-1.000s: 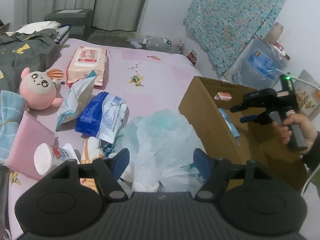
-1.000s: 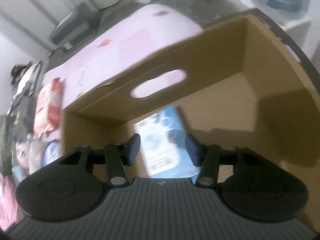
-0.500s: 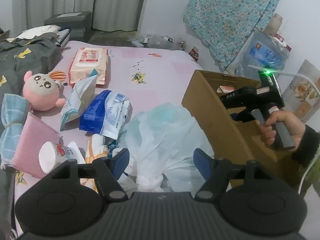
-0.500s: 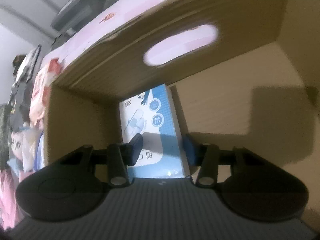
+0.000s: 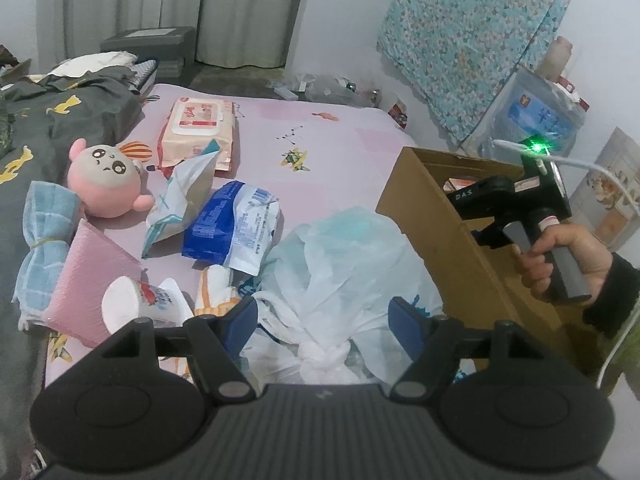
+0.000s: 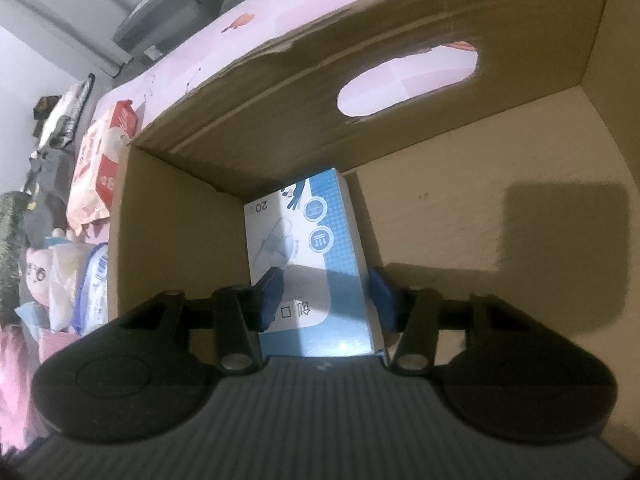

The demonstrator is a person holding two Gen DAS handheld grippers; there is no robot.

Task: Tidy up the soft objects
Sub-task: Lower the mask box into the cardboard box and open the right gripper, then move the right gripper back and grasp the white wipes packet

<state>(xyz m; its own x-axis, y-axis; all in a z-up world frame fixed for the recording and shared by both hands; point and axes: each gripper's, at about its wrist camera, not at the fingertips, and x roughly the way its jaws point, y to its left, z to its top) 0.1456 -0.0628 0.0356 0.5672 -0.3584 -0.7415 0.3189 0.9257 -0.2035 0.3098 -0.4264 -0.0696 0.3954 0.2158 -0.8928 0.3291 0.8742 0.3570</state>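
Inside the box, the right gripper has just widened around the blue pack resting there, while the left gripper hovers wide over the white bag beside it, plush and wipes still unpacked.

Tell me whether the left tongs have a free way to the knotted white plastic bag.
Probably yes: the left tongs hang open right over the bag's knot, with nothing between them.
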